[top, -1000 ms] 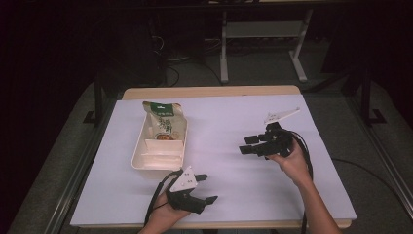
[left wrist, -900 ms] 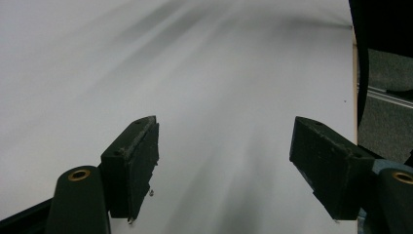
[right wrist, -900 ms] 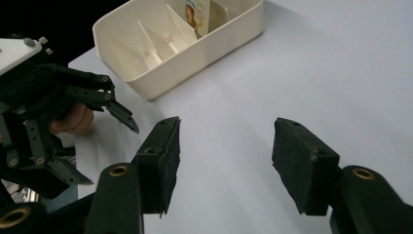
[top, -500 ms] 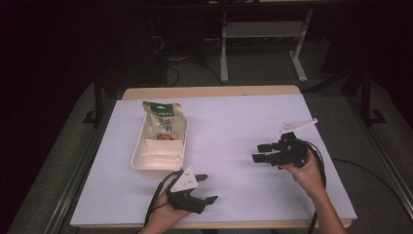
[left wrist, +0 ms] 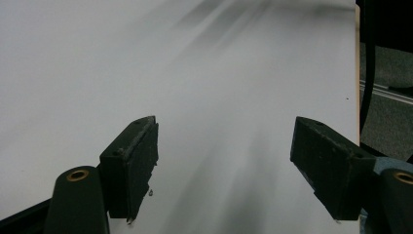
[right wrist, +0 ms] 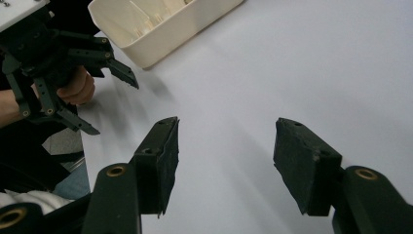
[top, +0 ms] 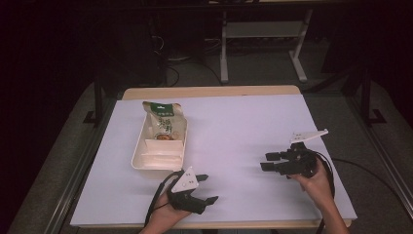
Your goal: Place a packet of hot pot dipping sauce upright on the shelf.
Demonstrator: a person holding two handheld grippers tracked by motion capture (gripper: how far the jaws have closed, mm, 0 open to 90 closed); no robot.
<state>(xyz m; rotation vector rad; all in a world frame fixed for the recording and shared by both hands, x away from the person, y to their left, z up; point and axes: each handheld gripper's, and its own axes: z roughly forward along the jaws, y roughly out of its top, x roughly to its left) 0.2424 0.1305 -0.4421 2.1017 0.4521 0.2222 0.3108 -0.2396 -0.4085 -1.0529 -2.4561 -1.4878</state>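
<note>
A cream tray [top: 151,167] lies at the left of the white table, and a green-topped snack bag [top: 164,123] rests in its far end. Just in front of the tray, my left gripper [top: 209,188] sits low at the near edge, open, pointing right. In the left gripper view its jaws [left wrist: 224,161] stand wide over bare white surface. My right gripper [top: 265,162] hovers at the near right, open and pointing left toward the tray. In the right gripper view the open jaws [right wrist: 224,161] hold nothing, with the left gripper [right wrist: 117,108] and the tray [right wrist: 165,44] beyond.
A white sheet [top: 234,131] covers the wooden table. The table's right edge [left wrist: 357,73] shows in the left gripper view, with dark floor past it. A metal stand [top: 263,34] and cables sit on the floor behind the table. Rails run along both sides.
My right gripper has moved back toward the near right of the table and sunk a little, still open. The left gripper, tray and bag have stayed put.
</note>
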